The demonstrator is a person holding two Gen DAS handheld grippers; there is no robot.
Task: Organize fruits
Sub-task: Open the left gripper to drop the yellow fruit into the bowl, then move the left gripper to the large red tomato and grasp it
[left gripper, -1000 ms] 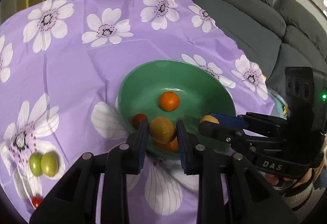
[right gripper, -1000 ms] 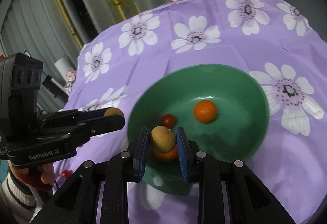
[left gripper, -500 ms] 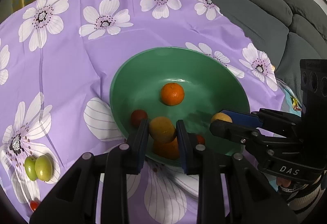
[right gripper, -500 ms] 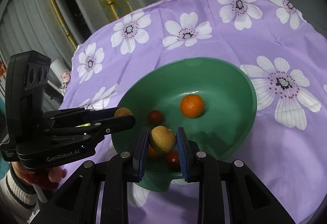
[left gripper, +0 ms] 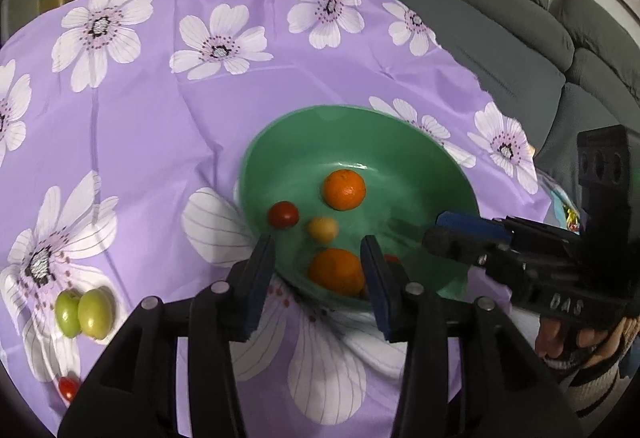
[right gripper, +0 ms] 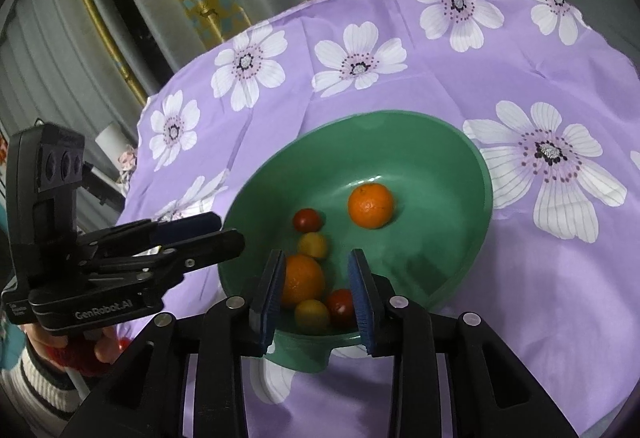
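Both hand-held grippers — left [left gripper: 318, 278] and right [right gripper: 316, 290] — hang wide open and empty over the near rim of the bowl [right gripper: 460, 166]. Bumping that rim could tip it. Inside: two oranges, small yellow and red fruits. Two green fruits [left gripper: 84, 313] wait on the surface, left of the left hand-held gripper.

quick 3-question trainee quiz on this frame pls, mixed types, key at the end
1. True or false: the left gripper is holding a fruit.
2. How many oranges lie in the green bowl? A one, B two, C four.
3. What colour is the pair of fruits on the purple cloth, outside the bowl?
Key: 1 false, it is open and empty, like the right gripper. 2 B. 3 green.
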